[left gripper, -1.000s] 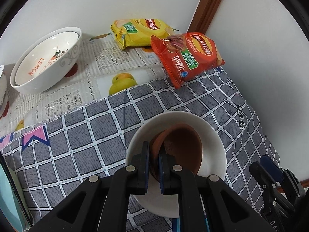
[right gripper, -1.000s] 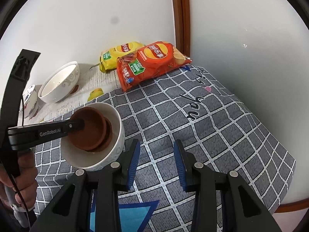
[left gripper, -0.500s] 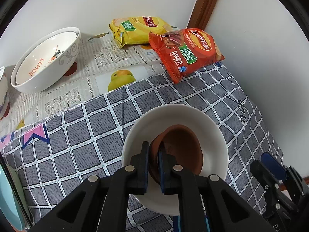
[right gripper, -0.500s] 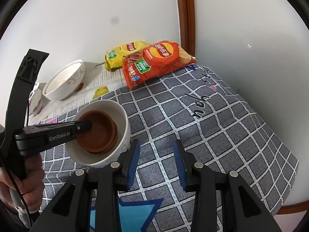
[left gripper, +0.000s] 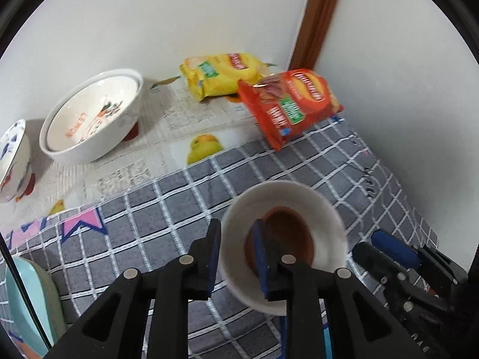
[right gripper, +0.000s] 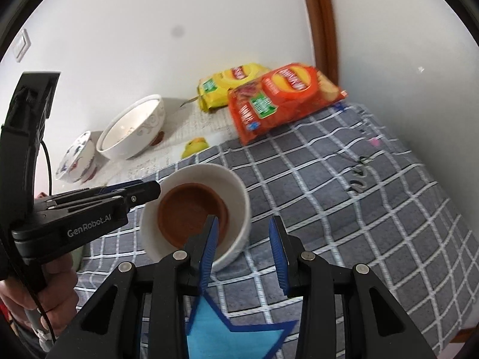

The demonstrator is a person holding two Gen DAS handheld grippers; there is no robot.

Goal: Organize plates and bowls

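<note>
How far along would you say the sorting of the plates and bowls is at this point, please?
Done: the brown bowl sits nested inside the white bowl. In hand: nothing; the left tool is open beside the rim, the right tool open nearby. Left: the lemon bowl and blue-patterned bowl stand separate.

Brown bowl (right gripper: 191, 212) inside white bowl (right gripper: 236, 185); beneath, grey white-checked cloth (right gripper: 344, 179); beyond, orange bag (right gripper: 281, 98), yellow bag (right gripper: 230, 85).

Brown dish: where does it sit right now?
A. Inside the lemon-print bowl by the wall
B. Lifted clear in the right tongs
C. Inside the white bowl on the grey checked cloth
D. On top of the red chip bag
C: the brown dish lies nested inside the white bowl, which rests on the grey checked cloth.
</note>
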